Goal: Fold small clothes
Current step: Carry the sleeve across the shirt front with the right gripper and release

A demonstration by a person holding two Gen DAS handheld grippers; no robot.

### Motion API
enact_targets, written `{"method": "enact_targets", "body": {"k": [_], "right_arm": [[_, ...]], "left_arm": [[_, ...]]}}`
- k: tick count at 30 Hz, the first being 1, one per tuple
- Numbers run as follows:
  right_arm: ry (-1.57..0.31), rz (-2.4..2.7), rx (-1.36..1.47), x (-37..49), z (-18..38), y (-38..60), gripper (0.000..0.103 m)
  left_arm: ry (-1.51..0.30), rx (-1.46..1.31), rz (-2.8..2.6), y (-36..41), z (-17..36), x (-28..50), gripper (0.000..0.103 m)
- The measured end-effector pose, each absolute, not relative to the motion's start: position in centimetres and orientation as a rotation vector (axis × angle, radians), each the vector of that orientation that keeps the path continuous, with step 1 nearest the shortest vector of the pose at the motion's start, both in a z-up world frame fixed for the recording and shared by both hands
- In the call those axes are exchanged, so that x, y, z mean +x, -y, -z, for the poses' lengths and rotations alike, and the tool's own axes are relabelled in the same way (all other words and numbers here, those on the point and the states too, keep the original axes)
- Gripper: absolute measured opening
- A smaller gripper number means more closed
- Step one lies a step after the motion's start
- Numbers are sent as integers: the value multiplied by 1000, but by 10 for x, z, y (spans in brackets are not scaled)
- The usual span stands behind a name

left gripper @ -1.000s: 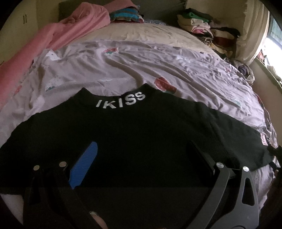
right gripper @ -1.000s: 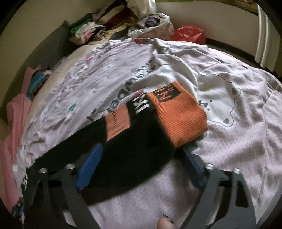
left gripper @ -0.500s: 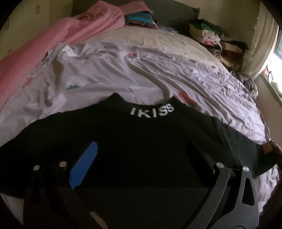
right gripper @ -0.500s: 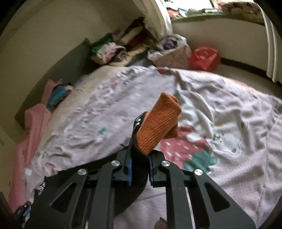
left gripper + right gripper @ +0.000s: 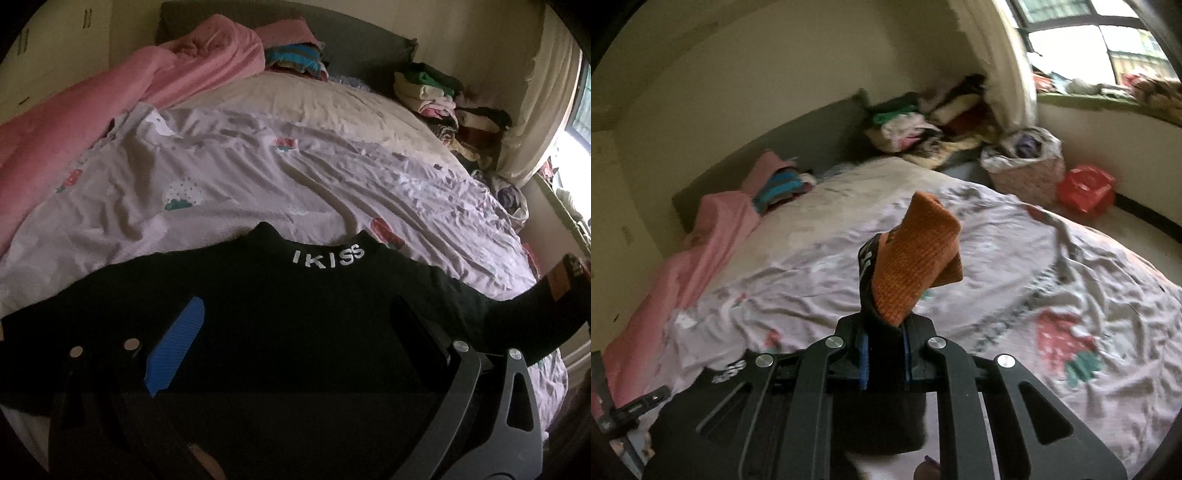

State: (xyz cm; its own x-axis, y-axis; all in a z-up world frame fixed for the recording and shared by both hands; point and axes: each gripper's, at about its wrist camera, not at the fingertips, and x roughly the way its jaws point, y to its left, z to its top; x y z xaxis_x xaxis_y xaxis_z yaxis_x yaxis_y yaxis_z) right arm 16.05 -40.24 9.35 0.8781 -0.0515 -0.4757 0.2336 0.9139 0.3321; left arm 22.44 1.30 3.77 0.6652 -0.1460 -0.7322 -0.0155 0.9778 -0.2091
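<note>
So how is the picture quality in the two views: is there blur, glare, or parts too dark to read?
Left wrist view: sharp, but the black top is so dark that its folds do not show; the window at the right edge is blown out.
Right wrist view: the bed cover and red bag are smeared by motion; the orange cuff stays fairly crisp. Both bend straight lines near the rim.

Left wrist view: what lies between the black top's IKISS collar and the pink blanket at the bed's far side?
Only the lilac printed bedsheet, wrinkled, lies between the black top and the pink blanket; no clothes on that stretch, as the left wrist view shows.
</note>
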Motion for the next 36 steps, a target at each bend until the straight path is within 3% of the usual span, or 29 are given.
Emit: {"method": "enact_targets", "body": {"k": [18, 36], "right_arm": [[-489, -33, 232, 179, -118, 278, 12], [-579, -156, 119, 191, -73, 180, 12]], "left_arm": [[-827, -376, 177, -67, -46, 214, 94], [-934, -648, 284, -101, 6, 220, 94]]}}
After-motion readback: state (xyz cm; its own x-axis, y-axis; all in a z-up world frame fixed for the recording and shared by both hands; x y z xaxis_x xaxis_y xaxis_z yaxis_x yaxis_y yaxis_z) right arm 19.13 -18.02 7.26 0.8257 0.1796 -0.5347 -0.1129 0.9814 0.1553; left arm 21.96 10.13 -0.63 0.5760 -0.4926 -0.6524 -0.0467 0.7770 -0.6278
